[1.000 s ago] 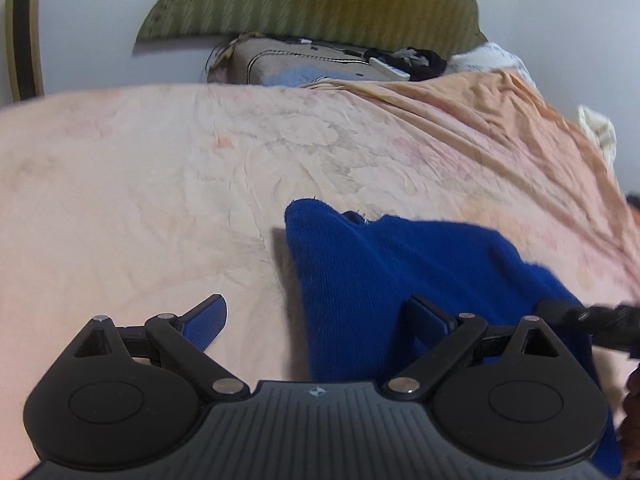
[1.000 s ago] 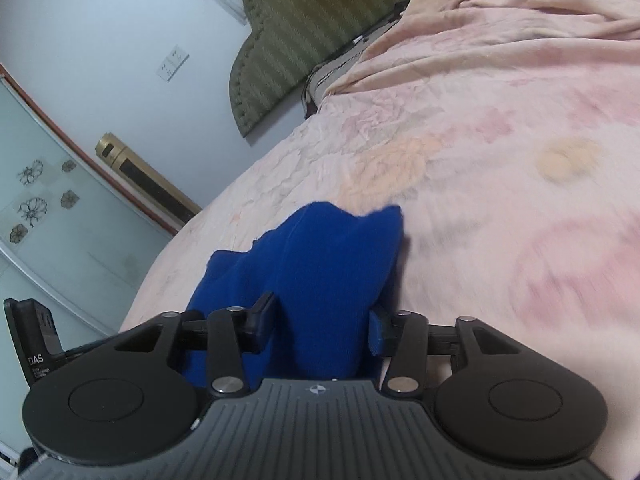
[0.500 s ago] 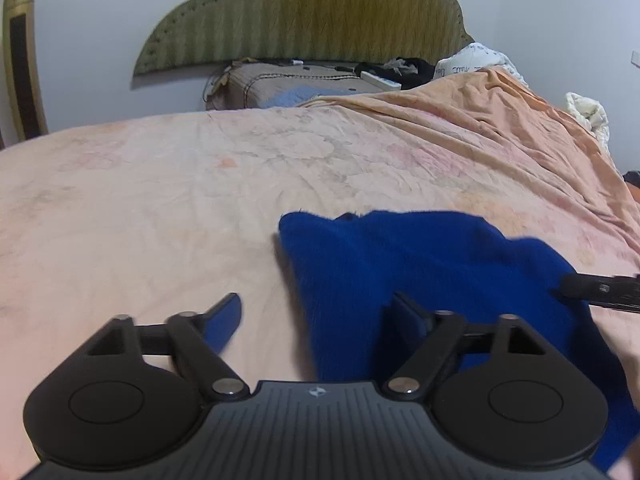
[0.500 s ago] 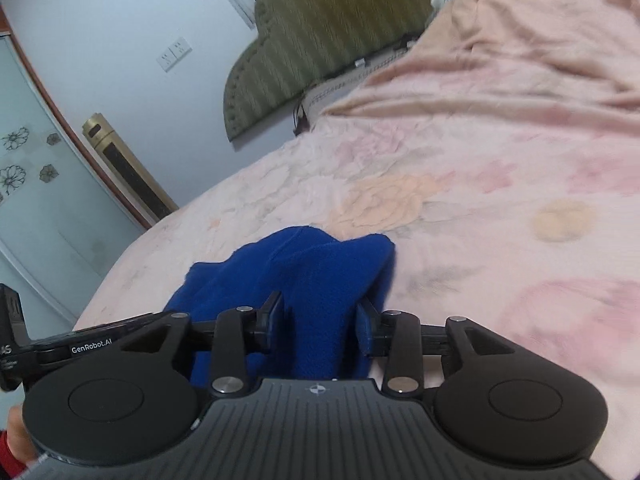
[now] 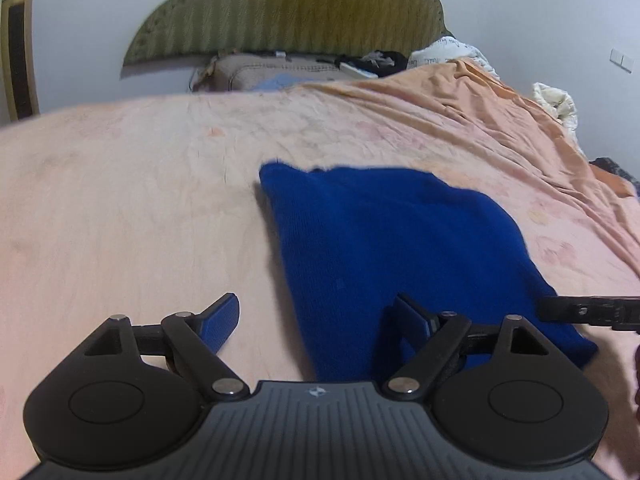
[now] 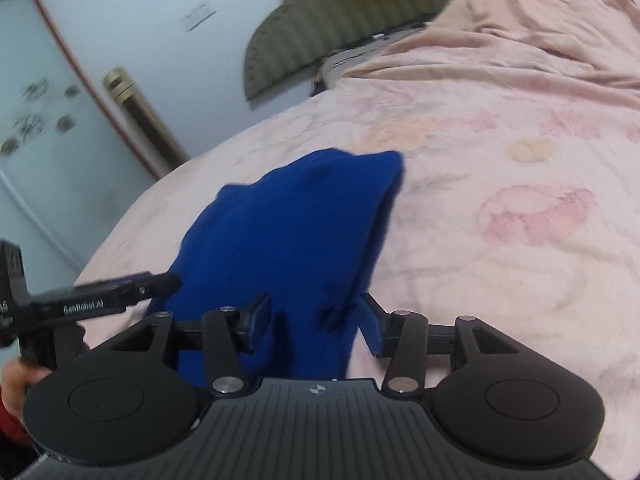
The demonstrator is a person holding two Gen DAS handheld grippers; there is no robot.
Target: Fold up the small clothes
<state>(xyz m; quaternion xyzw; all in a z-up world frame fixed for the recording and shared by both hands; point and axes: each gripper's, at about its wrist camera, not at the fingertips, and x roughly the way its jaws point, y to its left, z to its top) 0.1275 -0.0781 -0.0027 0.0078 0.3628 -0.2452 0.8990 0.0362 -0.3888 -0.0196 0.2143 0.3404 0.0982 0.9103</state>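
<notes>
A blue knitted garment lies folded on the pink flowered bedspread. My left gripper hovers at its near left edge with its jaws wide and opening. The cloth's edge lies between the fingers, and no pad presses on it. In the right wrist view the same garment runs away from my right gripper, whose jaws are opening. A fold of the cloth sits loose between its pads. Each gripper shows at the edge of the other's view: the right gripper and the left gripper.
An olive headboard and a pillow with small items stand at the far end. A rumpled ridge of bedspread rises at the right. A glass door and a gold post lie left of the bed. A person's hand holds the left gripper.
The right gripper's jaws have spread and let go of the blue cloth. Both grippers have drawn back toward the garment's near end, and the garment now lies flatter.
</notes>
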